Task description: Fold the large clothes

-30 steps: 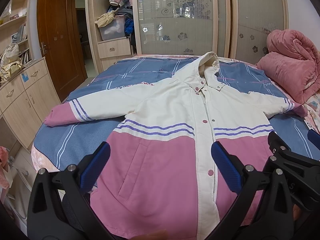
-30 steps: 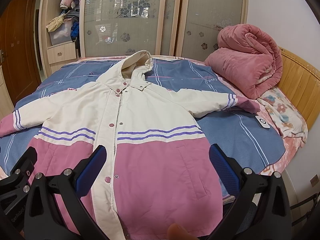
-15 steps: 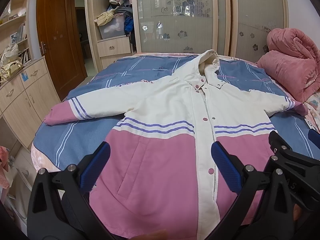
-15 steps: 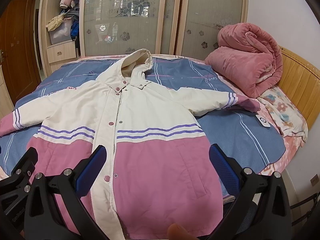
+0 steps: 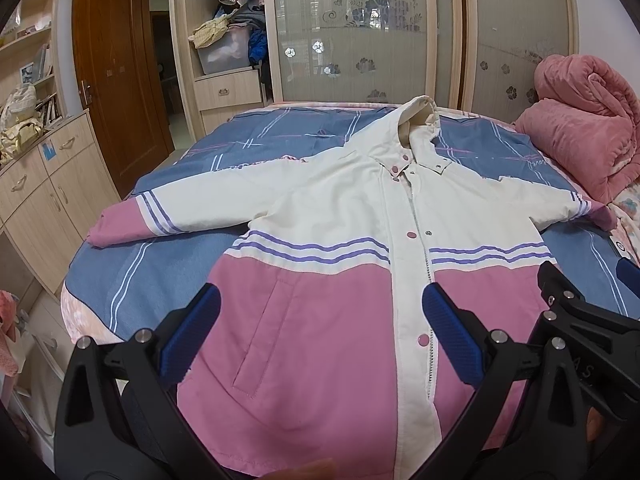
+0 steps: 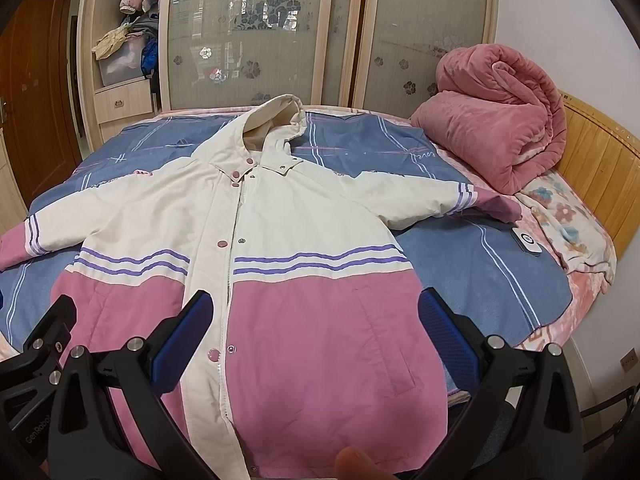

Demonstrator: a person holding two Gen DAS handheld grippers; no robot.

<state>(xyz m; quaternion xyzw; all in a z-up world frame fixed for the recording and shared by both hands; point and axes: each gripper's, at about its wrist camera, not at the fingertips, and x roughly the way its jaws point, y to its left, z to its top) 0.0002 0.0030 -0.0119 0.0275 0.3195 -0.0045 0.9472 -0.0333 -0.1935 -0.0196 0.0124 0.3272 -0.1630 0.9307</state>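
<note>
A large cream and pink hooded jacket (image 5: 332, 240) lies face up and spread flat on the bed, sleeves out to both sides, hood at the far end; it also shows in the right wrist view (image 6: 304, 264). My left gripper (image 5: 320, 336) is open and empty, hovering over the jacket's pink lower left panel. My right gripper (image 6: 316, 332) is open and empty above the pink lower right panel. The right gripper's body shows at the right edge of the left wrist view (image 5: 580, 320).
The bed has a blue striped sheet (image 5: 168, 248). A rolled pink quilt (image 6: 500, 120) lies at the right by the wooden headboard (image 6: 600, 148). A small white remote (image 6: 527, 241) rests near the right sleeve. Wardrobe doors (image 5: 352, 28) stand behind; cabinets (image 5: 44, 184) are left.
Both grippers have lowered and edged slightly forward over the jacket's hem. The jacket has not moved and both grippers stay open.
</note>
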